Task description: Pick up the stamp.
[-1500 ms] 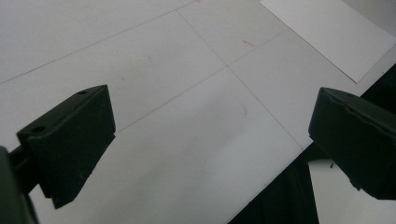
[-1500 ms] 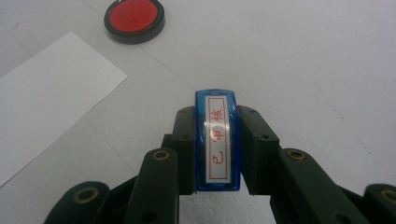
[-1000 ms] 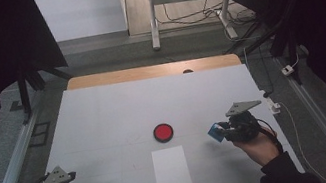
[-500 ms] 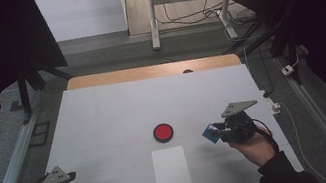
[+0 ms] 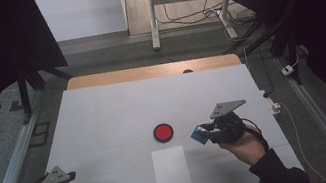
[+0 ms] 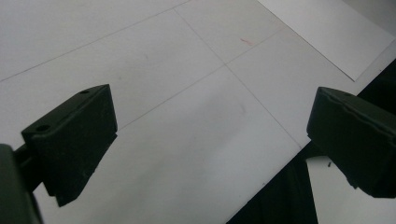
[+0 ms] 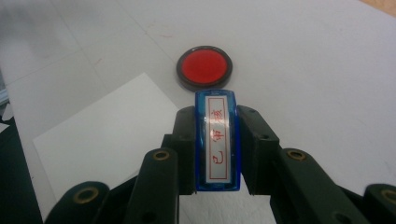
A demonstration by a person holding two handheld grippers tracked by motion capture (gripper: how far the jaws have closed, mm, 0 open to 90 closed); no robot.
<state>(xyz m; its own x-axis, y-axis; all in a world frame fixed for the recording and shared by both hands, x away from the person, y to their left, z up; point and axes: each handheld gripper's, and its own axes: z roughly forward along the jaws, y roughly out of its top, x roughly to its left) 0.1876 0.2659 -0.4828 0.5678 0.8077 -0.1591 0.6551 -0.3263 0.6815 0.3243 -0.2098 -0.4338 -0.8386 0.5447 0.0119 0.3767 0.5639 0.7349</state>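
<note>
With right gripper (image 7: pixel 217 186) jaws clamped on the stamp (image 7: pixel 217 140) and left gripper (image 6: pixel 210 140) jaws open, idle, I judged: keep stamp face level, centre over the ink pad (image 7: pixel 204 66), press straight down.

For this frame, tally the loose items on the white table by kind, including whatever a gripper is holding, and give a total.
Blue rectangular stamp with red characters on its label, held in the right gripper: 1
Round red ink pad in a black rim: 1
White sheet of paper: 1
Total: 3
</note>
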